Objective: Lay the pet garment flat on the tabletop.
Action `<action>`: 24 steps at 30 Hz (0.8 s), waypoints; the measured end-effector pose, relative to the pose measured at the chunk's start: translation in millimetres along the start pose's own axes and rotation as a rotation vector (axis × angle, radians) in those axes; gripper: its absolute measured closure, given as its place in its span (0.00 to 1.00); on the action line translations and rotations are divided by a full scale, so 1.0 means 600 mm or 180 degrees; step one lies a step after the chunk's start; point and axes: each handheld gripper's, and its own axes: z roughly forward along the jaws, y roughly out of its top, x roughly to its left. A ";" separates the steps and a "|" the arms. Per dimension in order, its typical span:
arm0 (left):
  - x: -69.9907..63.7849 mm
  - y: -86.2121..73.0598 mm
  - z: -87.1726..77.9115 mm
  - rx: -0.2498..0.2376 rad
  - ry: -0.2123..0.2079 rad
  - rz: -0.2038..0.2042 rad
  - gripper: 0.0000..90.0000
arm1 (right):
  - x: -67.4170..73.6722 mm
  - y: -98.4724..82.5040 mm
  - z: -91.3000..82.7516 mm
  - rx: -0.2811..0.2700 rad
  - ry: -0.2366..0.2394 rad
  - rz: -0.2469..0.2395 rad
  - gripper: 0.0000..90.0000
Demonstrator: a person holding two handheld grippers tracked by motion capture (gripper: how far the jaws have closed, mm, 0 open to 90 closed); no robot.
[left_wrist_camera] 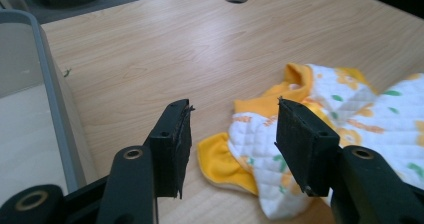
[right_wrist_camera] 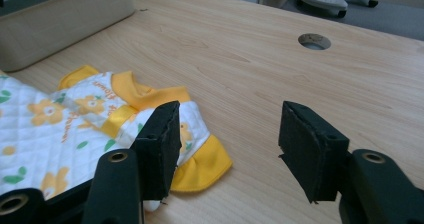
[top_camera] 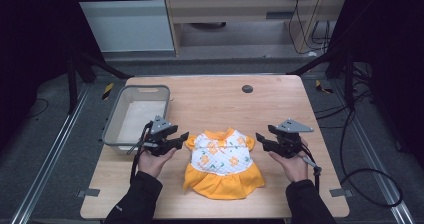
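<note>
A small doll dress lies flat on the wooden table, with a white quilted top printed with orange flowers, yellow sleeves and an orange-yellow skirt. My left gripper hovers just left of its left sleeve, jaws open and empty. On the other side, my right gripper hangs open beside the right sleeve, with nothing between its pads. In the left gripper view the dress lies beyond the jaws of that gripper; in the right gripper view the dress lies left of that gripper.
A grey plastic basin stands at the table's left edge, close behind my left hand. A round cable hole sits near the far edge. Bare wood stretches behind and to the right of the dress.
</note>
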 end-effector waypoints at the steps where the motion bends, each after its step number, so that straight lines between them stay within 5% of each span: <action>1: 0.002 0.001 0.009 0.0022 0.0003 0.0001 0.53 | -0.002 0.001 0.008 0.0020 0.0004 0.0003 0.48; 6: 0.008 -0.001 0.051 0.0127 -0.0025 -0.0098 0.54 | -0.010 -0.005 0.046 0.0168 -0.0003 0.0000 0.52; 13: 0.004 -0.022 0.104 0.0501 -0.0074 -0.0063 0.55 | -0.008 -0.032 0.097 0.0437 0.0116 0.0008 0.56; 24: 0.003 -0.050 0.130 0.0731 -0.0080 -0.0094 0.63 | 0.001 -0.052 0.129 0.0726 0.0207 -0.0074 0.64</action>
